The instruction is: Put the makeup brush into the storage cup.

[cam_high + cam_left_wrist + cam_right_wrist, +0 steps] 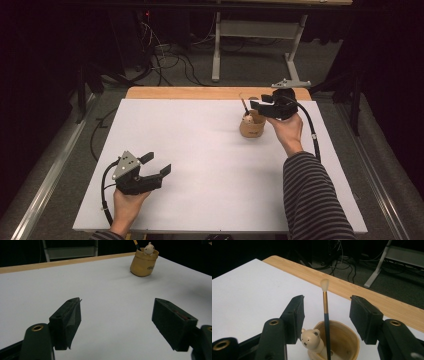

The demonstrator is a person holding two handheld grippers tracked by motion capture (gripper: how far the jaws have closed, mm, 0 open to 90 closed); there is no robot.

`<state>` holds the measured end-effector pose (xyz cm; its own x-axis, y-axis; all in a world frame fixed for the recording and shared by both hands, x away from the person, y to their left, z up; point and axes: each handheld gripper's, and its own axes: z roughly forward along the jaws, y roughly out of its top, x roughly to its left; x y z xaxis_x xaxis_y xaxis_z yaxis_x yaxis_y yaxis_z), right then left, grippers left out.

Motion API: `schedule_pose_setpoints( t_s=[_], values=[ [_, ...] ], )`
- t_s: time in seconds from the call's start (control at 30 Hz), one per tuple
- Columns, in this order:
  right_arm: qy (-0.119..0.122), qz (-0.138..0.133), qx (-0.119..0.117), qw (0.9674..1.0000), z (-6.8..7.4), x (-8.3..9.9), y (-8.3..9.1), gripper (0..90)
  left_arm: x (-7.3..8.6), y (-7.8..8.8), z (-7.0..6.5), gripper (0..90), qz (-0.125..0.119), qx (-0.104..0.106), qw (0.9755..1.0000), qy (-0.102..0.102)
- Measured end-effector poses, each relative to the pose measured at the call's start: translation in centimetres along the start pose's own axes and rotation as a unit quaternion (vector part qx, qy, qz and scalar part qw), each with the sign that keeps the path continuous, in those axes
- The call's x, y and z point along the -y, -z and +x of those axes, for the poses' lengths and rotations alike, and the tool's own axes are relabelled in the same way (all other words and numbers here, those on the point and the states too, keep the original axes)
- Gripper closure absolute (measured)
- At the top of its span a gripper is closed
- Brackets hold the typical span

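A round tan wooden pen cup (252, 126) with a small cream bear figure (312, 340) perched on its rim stood upright toward the two o'clock part of the white-topped counter (200, 165). A slim dark-handled brush with a gold ferrule and pale tip (325, 312) stood in the cup, leaning a little, its tip rising above the rim.

The right gripper (264, 103) hung just over the cup at the cup's one o'clock. Its jaws were spread; in the right gripper view the brush handle rose between them, clear of both pads. The bear sat just below the nearer pad (297, 315).

The left gripper (156, 166) rested low near the seven o'clock corner, well apart from the cup, jaws spread on nothing, pointing across bare white surface toward the cup.

A strip of pale wood (200, 93) edged the counter at twelve o'clock. Beyond it lay grey floor with a tangle of dark cables (170, 62) at eleven o'clock and the grey metal legs of another table (216, 50).

Dark lettering on the cup's side (150, 267) was too small to read.
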<state>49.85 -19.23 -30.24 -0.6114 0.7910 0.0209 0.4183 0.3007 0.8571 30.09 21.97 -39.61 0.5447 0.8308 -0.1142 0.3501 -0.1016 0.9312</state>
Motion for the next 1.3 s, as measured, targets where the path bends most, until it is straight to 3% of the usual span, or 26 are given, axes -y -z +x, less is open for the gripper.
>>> schedule_pose_setpoints(
  t_s=[0.63, 1.3],
  values=[
    [-0.001, -0.027, -0.012, 0.9996, -0.2, 1.3, 3.2, 45.7, 0.0, -0.1, 0.0, 24.1, 0.001, 0.000, 1.0000, 0.003],
    [-0.005, -0.063, -0.031, 0.9975, 1.3, 3.4, 7.7, 45.5, -0.1, 0.2, 0.0, 24.2, -0.007, -0.005, 0.9999, 0.007]
  ],
)
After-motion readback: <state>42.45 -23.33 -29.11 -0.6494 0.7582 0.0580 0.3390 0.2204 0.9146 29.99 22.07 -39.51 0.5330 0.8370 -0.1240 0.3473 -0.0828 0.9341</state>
